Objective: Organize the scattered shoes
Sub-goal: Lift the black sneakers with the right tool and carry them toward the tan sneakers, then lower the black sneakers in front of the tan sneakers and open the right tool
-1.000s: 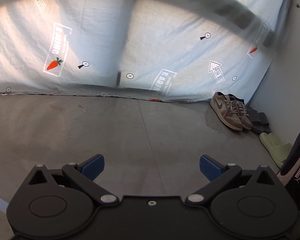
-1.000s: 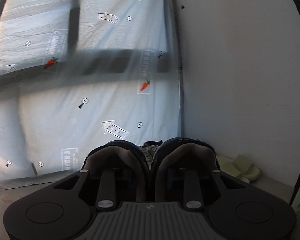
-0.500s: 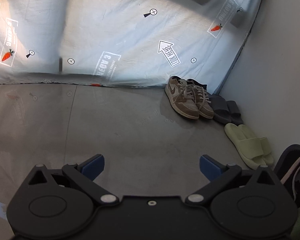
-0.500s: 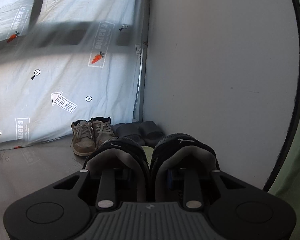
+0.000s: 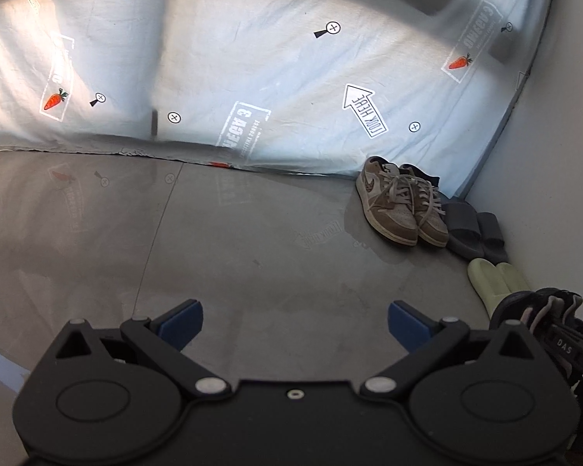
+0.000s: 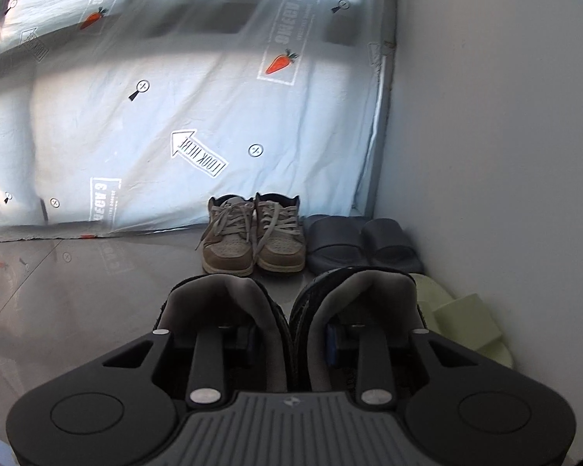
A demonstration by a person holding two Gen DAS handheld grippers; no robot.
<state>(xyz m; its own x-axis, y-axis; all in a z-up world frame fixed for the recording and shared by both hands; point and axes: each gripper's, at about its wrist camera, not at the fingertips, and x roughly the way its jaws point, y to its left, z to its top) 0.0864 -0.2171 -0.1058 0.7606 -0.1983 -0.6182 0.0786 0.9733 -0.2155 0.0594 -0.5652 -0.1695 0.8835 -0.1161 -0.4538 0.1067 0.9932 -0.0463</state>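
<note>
Sneakers, a dark pair (image 6: pixel 291 310), hang from my right gripper (image 6: pixel 289 339): one finger goes down inside each shoe, and the jaws pinch the two inner collar walls together between them. They sit side by side, heels toward me, just short of the row along the wall. In the left wrist view the same pair shows at the lower right edge, close beside the pale green slides (image 5: pixel 497 283).

My left gripper (image 5: pixel 295 324) is wide open with nothing between its blue pads (image 5: pixel 182 320), over bare grey floor (image 5: pixel 252 256).

The pair should handle lightly, I judge, but softly: padded collars give under pressure, so the grip is only as firm as the squeezed fabric (a hard swing could let one slip). The collar by the heel is the sensible place to hold; the toes would sag otherwise.

Ahead stand the tan sneakers (image 6: pixel 252 237), laced, with a swoosh on the side, then the dark grey slides (image 6: pixel 361 244) nearer the corner.

Readable writing: "LOOK HERE" in an arrow on the pale sheet (image 6: pixel 175 116), carrot stamps beside mirrored lettering, and "DAS" on a strap of the held pair.
</note>
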